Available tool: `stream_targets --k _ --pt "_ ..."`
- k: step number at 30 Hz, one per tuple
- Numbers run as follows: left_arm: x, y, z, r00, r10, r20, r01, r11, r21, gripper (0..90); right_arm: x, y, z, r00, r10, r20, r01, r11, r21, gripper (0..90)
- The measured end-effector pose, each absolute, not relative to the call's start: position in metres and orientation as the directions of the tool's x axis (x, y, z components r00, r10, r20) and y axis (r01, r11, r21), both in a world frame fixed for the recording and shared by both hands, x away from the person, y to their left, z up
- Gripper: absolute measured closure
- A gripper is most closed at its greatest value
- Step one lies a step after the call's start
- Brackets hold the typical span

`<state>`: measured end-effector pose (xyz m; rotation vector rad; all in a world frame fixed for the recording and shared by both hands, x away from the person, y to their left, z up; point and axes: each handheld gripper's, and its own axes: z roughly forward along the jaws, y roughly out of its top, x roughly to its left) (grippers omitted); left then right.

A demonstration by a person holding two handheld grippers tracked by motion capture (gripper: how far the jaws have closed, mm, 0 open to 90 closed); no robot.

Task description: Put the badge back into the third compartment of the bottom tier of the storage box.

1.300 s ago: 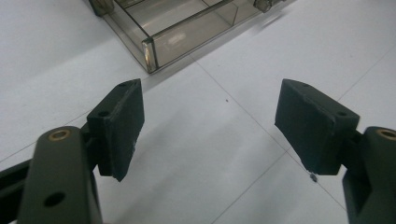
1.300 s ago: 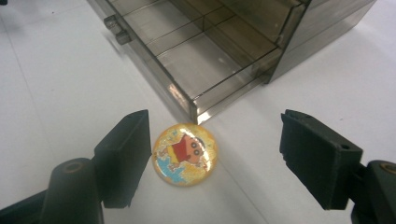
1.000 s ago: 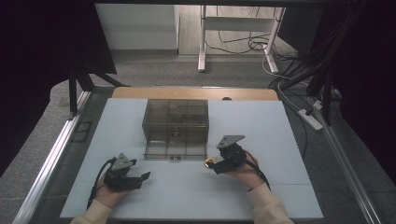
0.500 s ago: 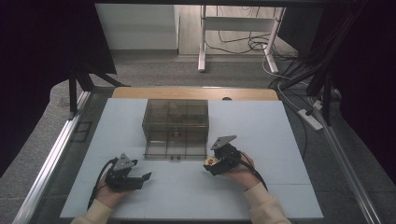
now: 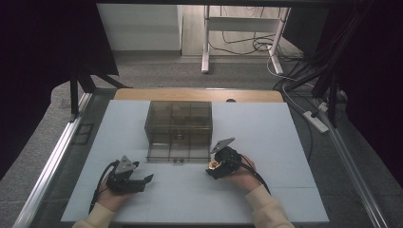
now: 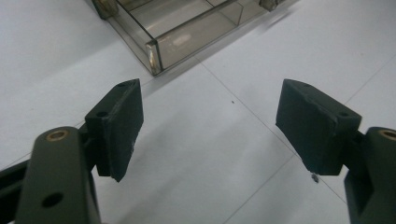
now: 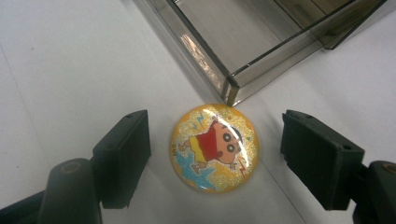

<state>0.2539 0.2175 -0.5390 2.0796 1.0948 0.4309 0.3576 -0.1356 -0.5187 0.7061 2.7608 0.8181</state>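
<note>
Badge [image 7: 214,147]: round, glittery orange with a cartoon child in a red shirt; lies flat on the white worktop [image 5: 285,123] in the middle of the right gripper view, its upper edge just at the corner of the box; in the high view it is a small orange spot [image 5: 214,165] right of centre, low in the frame
Right gripper [image 5: 219,164]: held in the right hand [image 5: 242,173], lower middle of the high view, just below the box's right front corner; in its own view [image 7: 214,154] the jaws stand one on each side of the badge, apart from it with worktop showing in both gaps; they have just been closing a little, with the badge between them, not pressed
Left gripper [image 5: 142,180]: held in the left hand [image 5: 111,197], lower left of the high view, tips pointing right; in its own view [image 6: 208,128] the jaws are wide apart with bare worktop between them
Box [image 5: 179,128]: smoky see-through plastic with inner compartments; centre of the high view; its corner shows at the top of both gripper views [image 6: 154,51] [image 7: 231,84]
</note>
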Motion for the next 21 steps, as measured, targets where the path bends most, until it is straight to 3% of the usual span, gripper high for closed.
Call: stream_targets --k 7,21 --pt "0.2539 0.2163 -0.5401 0.585 0.811 -0.036 0.567 -0.376 0.733 24.6 0.3556 -0.1363 -0.5154 -0.874 0.485 -0.030 0.392 0.739 0.548 46.5" --pt "0.2539 0.2180 -0.5404 0.585 0.810 -0.042 0.566 -0.370 0.736 25.0 0.3539 -0.1381 -0.5129 -0.873 0.485 -0.052 0.382 0.747 0.544 46.9"
